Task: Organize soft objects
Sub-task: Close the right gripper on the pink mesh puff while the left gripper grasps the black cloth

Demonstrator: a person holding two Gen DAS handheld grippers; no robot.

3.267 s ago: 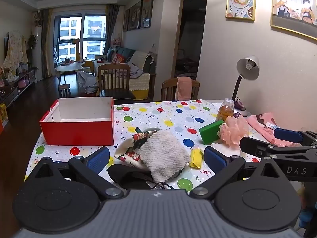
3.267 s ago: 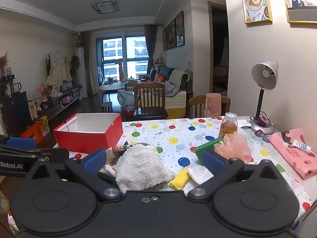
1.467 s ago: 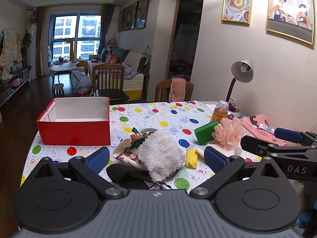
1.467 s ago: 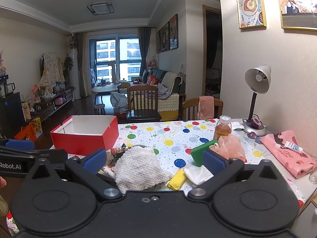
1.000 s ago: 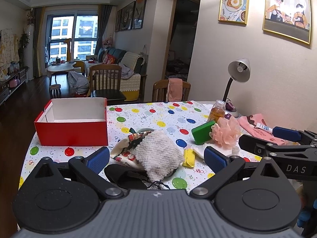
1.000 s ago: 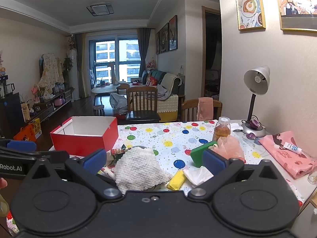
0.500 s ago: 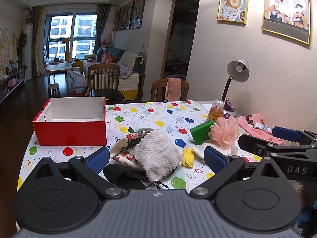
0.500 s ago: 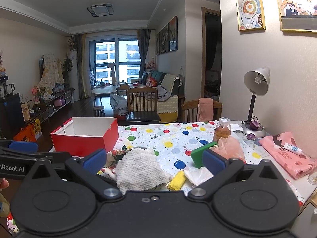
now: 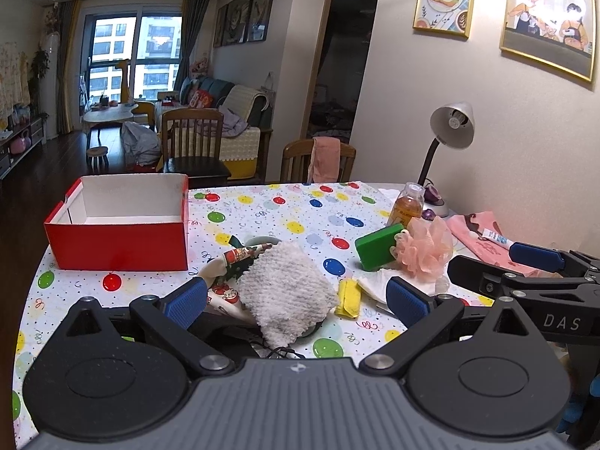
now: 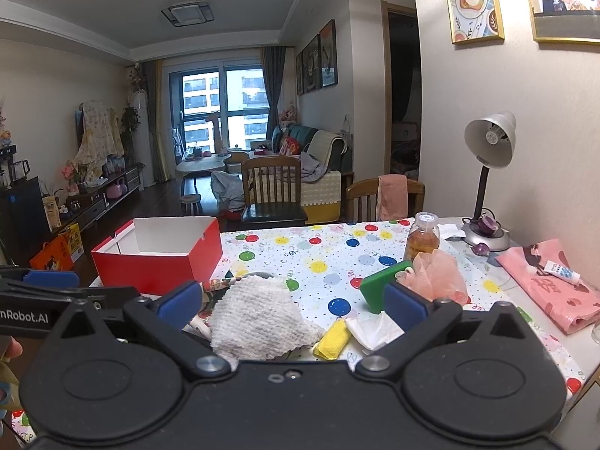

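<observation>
Balloon-print table (image 9: 285,217), red box (image 9: 120,247), white towel (image 9: 285,292)

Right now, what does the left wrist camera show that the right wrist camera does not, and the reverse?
Only the left wrist view shows the right gripper, open at the right edge, and the black item with a thin cord under the towel.

Only the right wrist view shows the left gripper at the left edge, the square ceiling light and the orange bag on the floor.

Both show the red cardboard box, fluffy white towel, green sponge block, pink mesh bath puff and folded yellow cloth.
</observation>
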